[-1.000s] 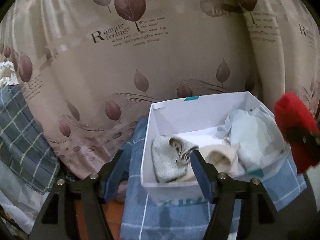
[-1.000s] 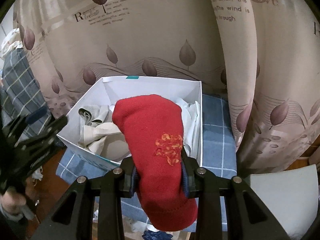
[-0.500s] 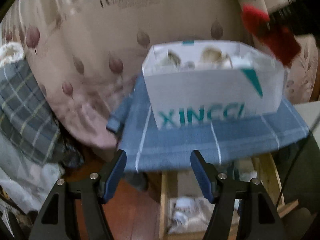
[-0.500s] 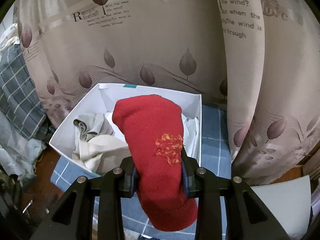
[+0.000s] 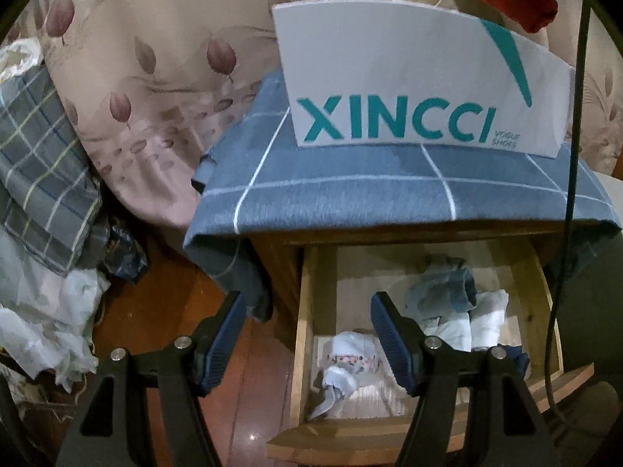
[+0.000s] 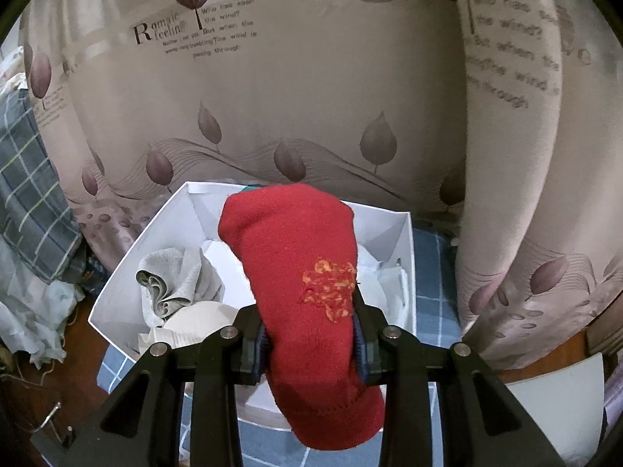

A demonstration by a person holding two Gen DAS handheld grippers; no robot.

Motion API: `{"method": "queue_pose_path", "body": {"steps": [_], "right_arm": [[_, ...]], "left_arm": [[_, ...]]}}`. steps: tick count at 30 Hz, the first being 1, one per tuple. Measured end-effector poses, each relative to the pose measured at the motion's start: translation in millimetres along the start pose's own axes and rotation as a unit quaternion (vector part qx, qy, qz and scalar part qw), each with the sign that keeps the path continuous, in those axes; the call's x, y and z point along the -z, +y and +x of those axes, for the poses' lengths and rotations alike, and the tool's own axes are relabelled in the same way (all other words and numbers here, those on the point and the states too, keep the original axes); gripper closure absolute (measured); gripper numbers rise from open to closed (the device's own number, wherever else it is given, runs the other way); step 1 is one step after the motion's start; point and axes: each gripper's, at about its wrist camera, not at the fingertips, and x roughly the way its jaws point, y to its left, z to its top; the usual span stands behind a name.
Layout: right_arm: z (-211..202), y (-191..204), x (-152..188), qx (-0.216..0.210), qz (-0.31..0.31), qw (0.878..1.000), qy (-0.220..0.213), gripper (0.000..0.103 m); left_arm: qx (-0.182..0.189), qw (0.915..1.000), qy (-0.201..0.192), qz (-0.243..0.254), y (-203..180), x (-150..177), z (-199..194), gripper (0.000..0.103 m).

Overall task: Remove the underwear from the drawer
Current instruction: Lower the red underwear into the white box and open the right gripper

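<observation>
Right gripper [image 6: 309, 344] pinching red garment [image 6: 303, 272] over white box [image 6: 117, 295], left gripper [image 5: 307, 334] spread above drawer [image 5: 303, 330].

Right gripper [image 6: 310, 336]: lower centre of frame, jaws clamped on a red garment [image 6: 307, 272].
White box [image 6: 117, 295]: centre, behind the garment, holding folded grey and cream cloths [image 6: 171, 284].
Blue checked cloth [image 6: 432, 299]: under the box.
Leaf-print curtain [image 6: 311, 97]: fills the upper frame.
</observation>
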Motion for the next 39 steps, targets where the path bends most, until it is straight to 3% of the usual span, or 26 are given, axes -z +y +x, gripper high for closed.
{"method": "queue_pose_path", "body": {"steps": [5, 12, 24, 39], "right_arm": [[15.7, 5.1, 2.2, 0.003, -0.001, 1.0, 0.013, 0.072], [37.4, 8.1, 3.5, 0.019, -0.006, 0.999, 0.032, 0.072], [64.5, 14.7, 5.6, 0.031, -0.009, 0.998, 0.063, 0.071], [87.3, 9.1, 22.7, 0.024, 0.011, 0.995, 0.093, 0.067]], "left_arm": [[0.008, 0.9996, 0.017, -0.022, 5.6, 11.9, 13.9, 0.035], [-0.001, 0.9996, 0.029, -0.005, 2.1, 27.9, 28.0, 0.035], [0.003, 0.9985, 0.053, -0.012, 1.2, 30.8, 39.5, 0.035], [0.034, 0.9944, 0.089, -0.046, 4.5, 37.3, 53.1, 0.035]]}}
